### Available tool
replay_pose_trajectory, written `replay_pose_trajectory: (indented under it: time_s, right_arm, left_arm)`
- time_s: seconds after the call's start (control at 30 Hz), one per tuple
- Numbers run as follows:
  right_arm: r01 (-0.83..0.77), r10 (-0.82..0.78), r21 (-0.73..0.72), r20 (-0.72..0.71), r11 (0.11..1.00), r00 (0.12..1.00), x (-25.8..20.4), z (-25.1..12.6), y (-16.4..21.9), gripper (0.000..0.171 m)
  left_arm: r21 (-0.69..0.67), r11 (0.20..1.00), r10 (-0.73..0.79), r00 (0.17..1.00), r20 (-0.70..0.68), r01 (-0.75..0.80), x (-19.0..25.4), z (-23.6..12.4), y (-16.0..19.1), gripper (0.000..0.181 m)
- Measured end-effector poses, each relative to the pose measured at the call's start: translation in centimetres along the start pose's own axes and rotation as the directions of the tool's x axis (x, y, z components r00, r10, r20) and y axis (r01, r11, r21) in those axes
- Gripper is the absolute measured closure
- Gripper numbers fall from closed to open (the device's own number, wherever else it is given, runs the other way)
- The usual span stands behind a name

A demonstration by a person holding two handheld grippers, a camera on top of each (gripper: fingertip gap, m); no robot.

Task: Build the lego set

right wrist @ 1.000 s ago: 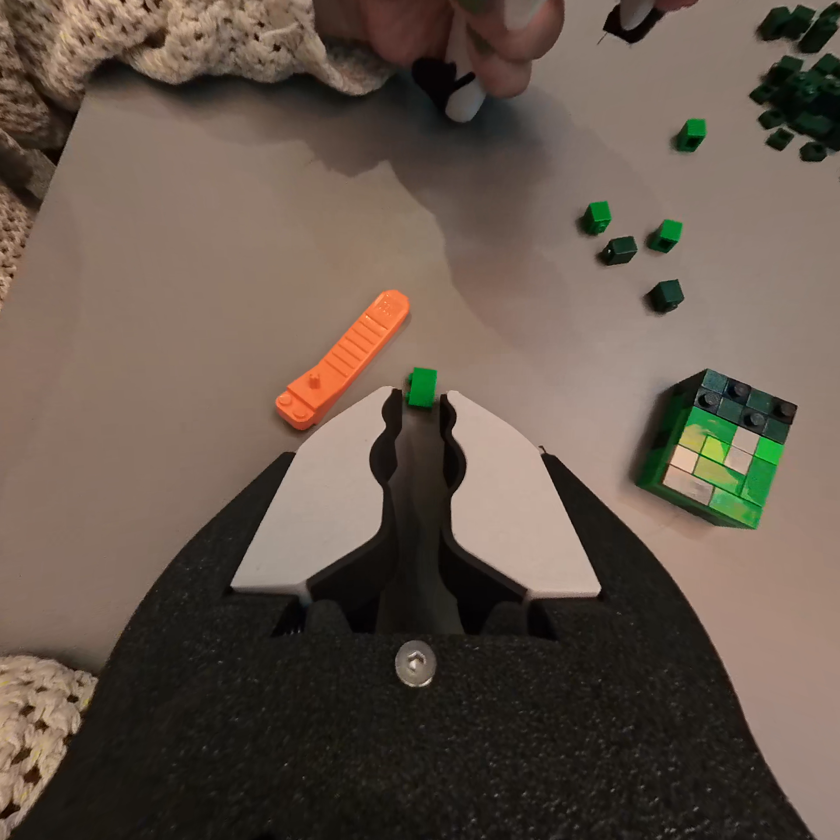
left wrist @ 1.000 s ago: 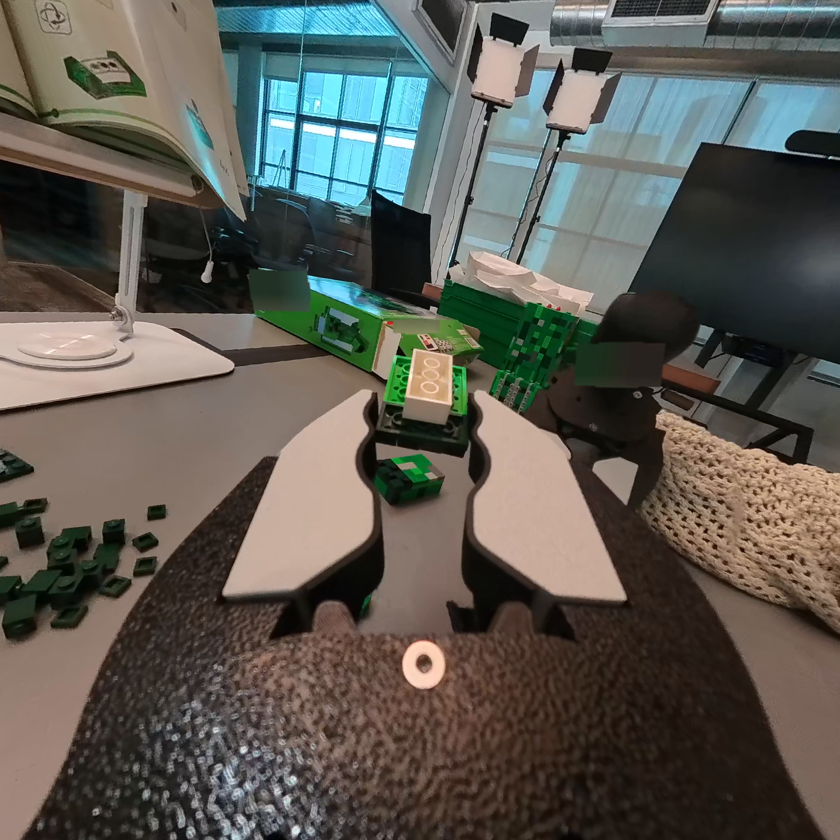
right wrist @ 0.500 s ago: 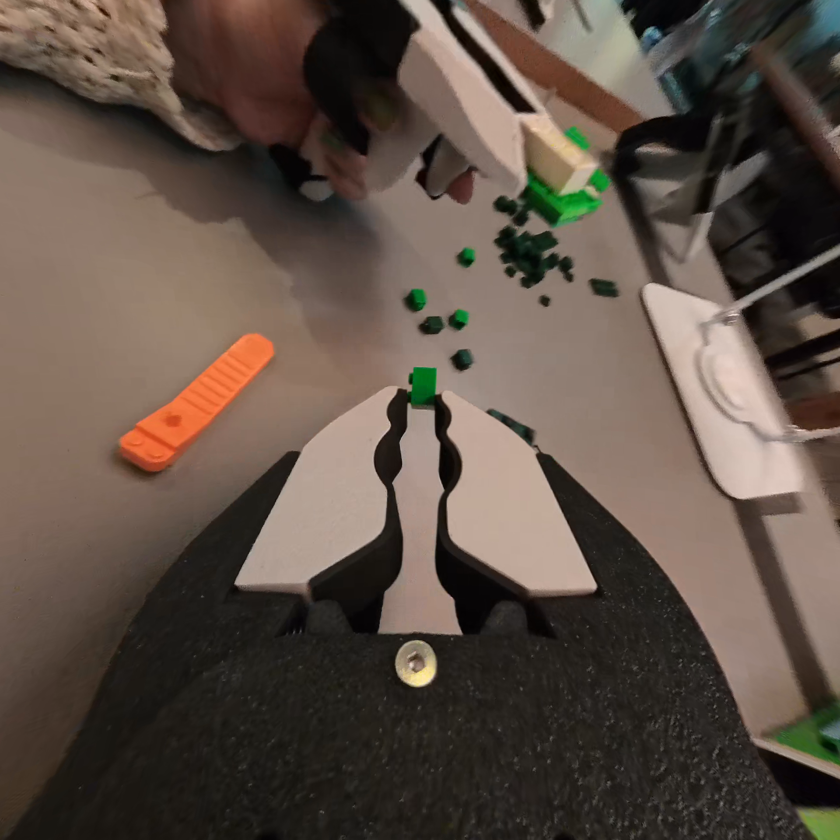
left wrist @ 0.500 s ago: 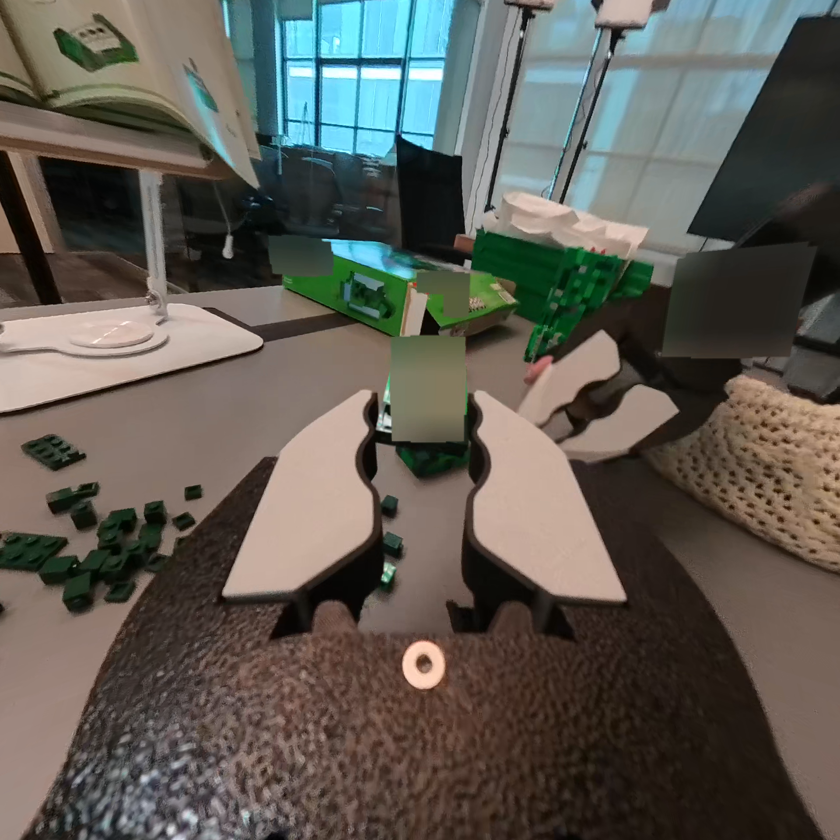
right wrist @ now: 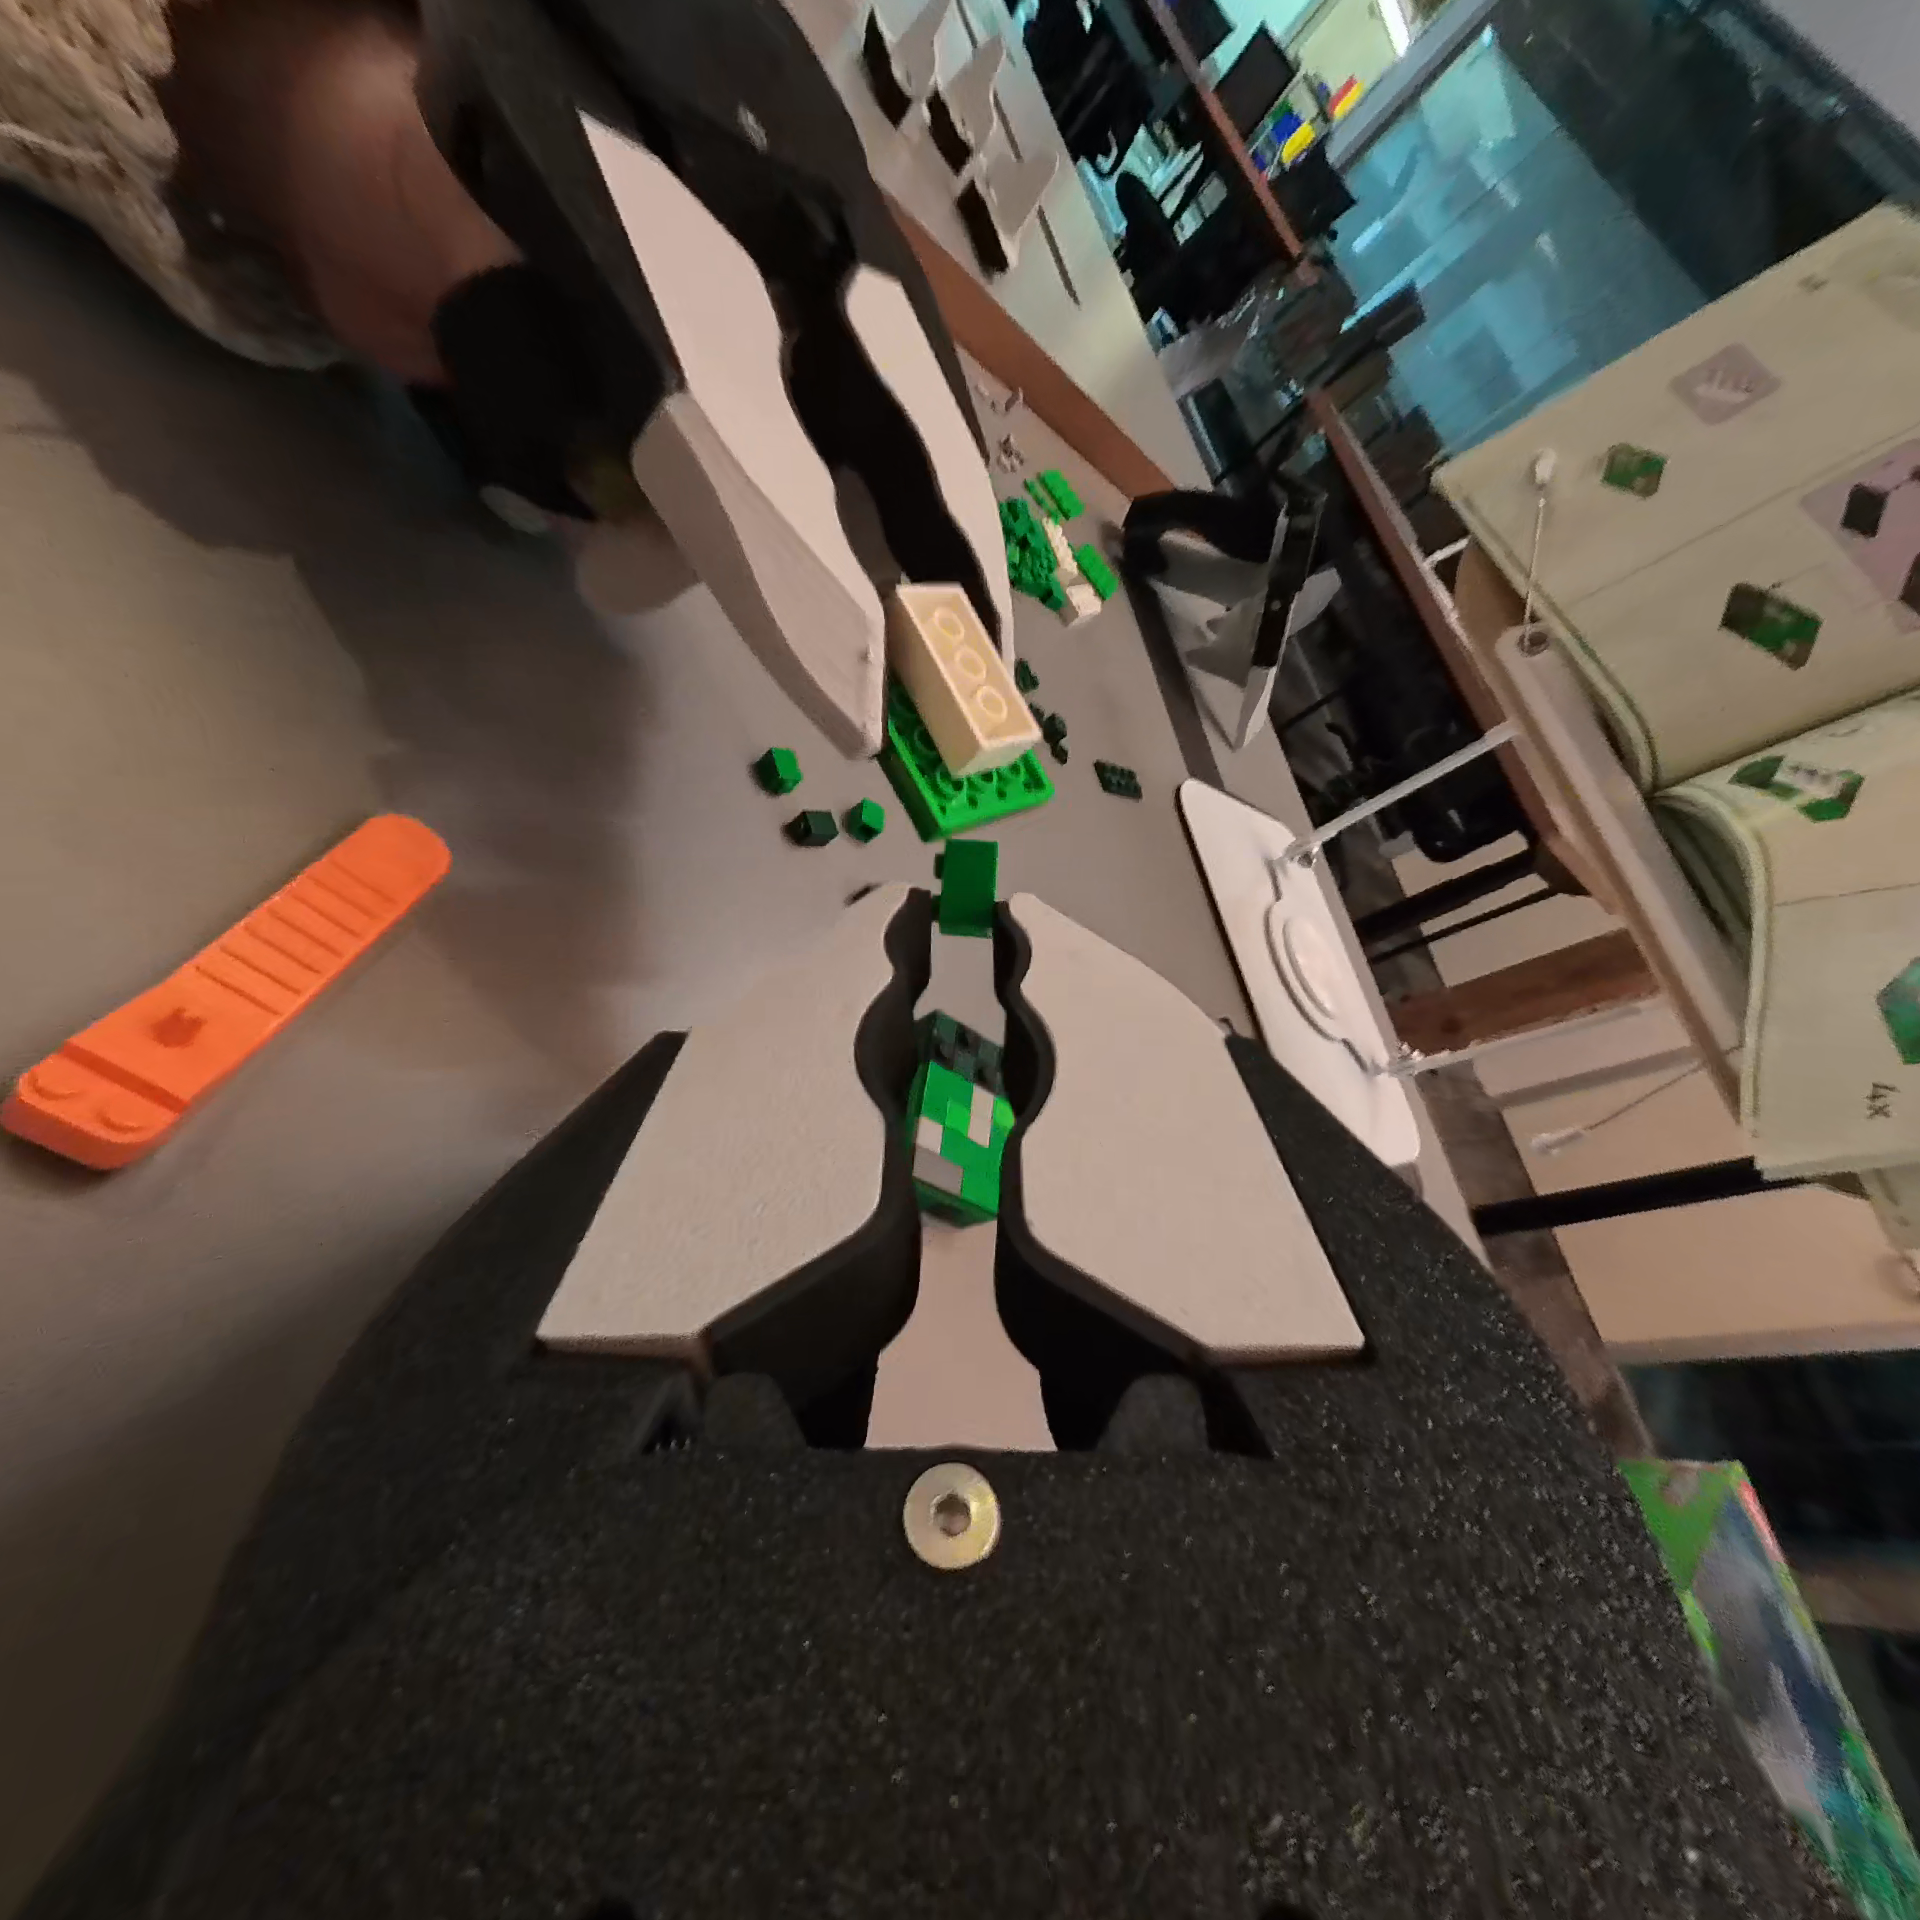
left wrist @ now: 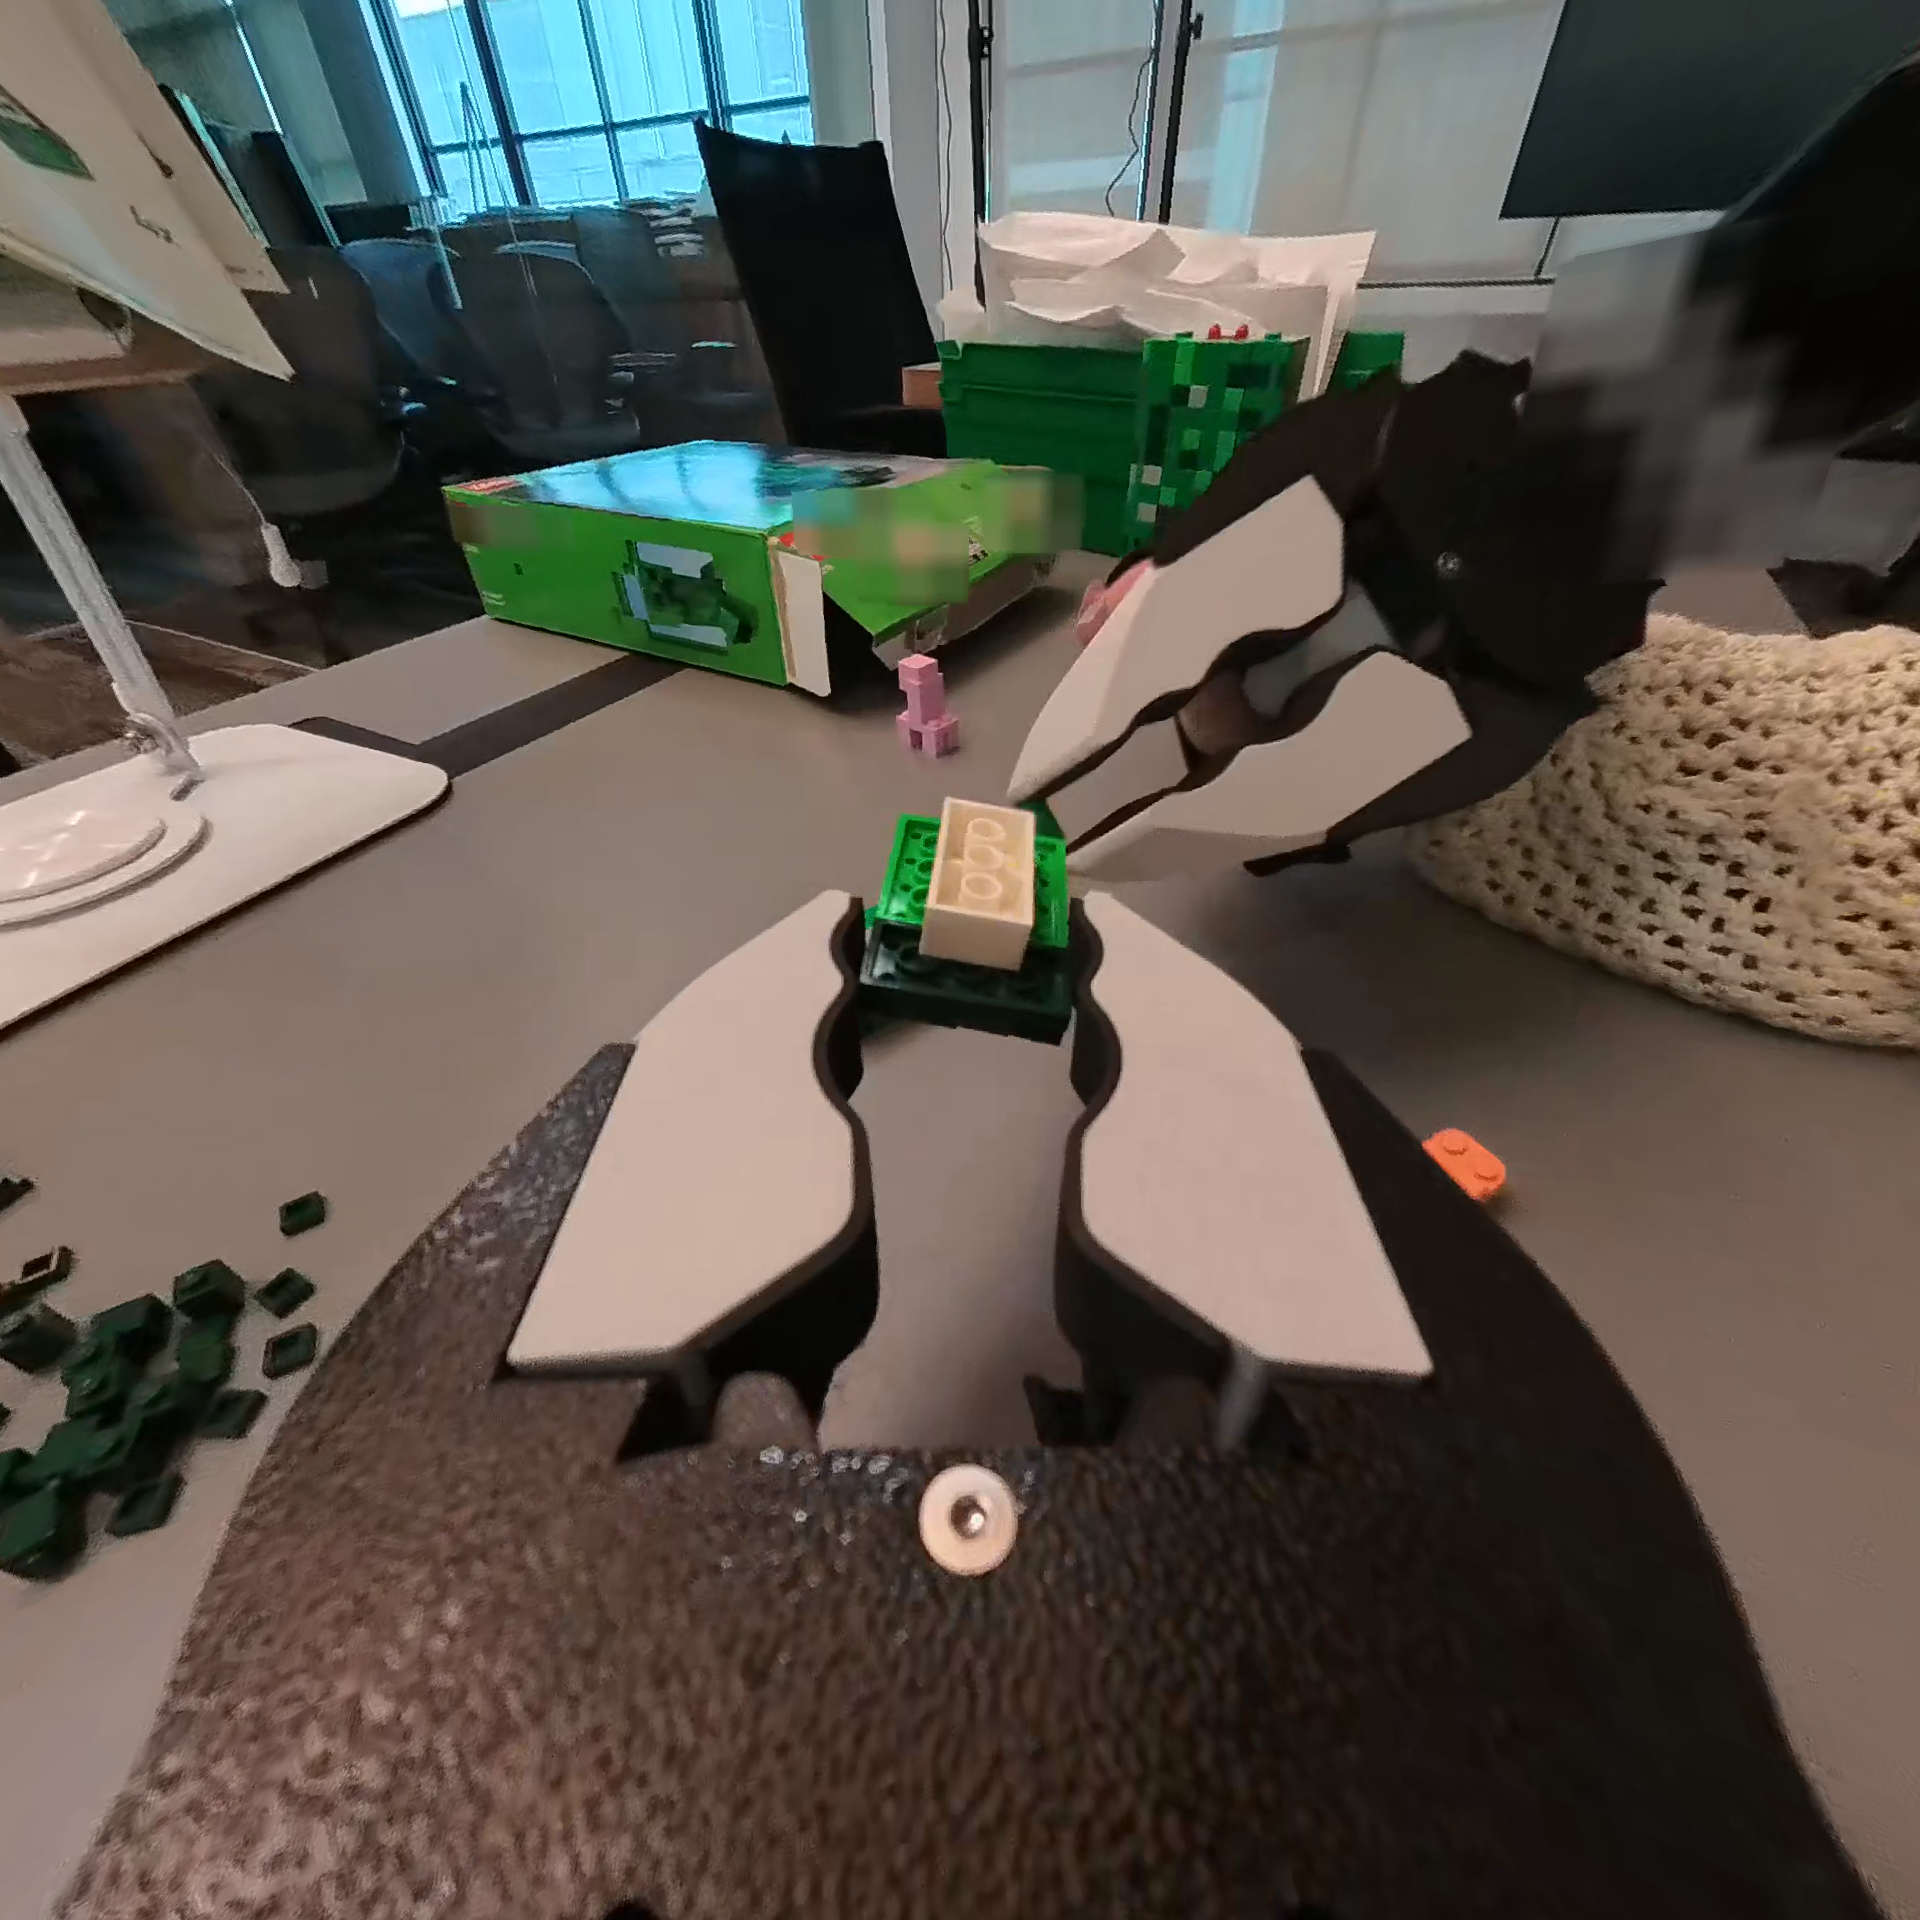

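The left gripper (left wrist: pixel 971 940) is clamped on a stack of plates (left wrist: pixel 966 977), dark green below, bright green above, with a cream brick (left wrist: pixel 982 883) on top, held above the grey table (left wrist: pixel 416 987). The right gripper (right wrist: pixel 966 904) pinches a small green brick (right wrist: pixel 966 888) at its tips, just beside the stack's edge. An orange brick separator (right wrist: pixel 229 987) lies on the table to the side.
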State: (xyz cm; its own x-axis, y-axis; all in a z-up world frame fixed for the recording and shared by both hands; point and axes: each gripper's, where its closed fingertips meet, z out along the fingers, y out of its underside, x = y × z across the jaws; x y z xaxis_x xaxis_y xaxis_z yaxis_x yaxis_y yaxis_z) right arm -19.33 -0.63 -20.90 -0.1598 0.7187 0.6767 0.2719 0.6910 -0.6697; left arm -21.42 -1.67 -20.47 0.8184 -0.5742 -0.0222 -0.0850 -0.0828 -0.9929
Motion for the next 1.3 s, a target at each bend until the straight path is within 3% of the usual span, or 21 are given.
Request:
replay_pose_trajectory:
  time_s: [0.2,0.37,0.5,0.73,0.9,1.3]
  right_arm:
    - [0.156,-0.144,0.058,-0.167,0.986,0.975,1.5,-1.0,-1.6,0.161]
    - [0.324,-0.317,-0.019,-0.27,0.946,0.909,2.2,-1.2,-1.4,0.161]
    - [0.43,-0.432,-0.079,-0.316,0.899,0.845,2.3,-1.2,-1.3,0.16]
    - [0.444,-0.44,-0.048,-0.271,0.895,0.856,1.0,-0.4,-1.9,0.161]
    - [0.44,-0.428,-0.002,-0.237,0.898,0.872,0.0,0.1,-2.8,0.16]
    - [0.566,-0.566,-0.052,-0.169,0.823,0.807,-1.6,1.0,-2.4,0.161]
  left_arm:
    - [-0.01,1.0,0.02,1.0,-0.016,-0.02,0.4,0.1,0.1,0.144]
    - [0.046,0.997,-0.049,0.992,-0.114,0.055,1.2,-0.3,-0.6,0.144]
    - [0.016,0.998,-0.051,0.996,-0.076,0.052,0.6,-0.2,-0.3,0.144]
    - [-0.013,0.997,-0.071,0.997,-0.004,0.071,-0.4,-0.1,0.1,0.144]
    - [-0.036,0.994,-0.106,0.994,-0.027,0.105,-0.4,-0.1,0.4,0.144]
    - [-0.12,0.982,-0.158,0.982,-0.108,0.144,0.9,0.1,1.4,0.144]
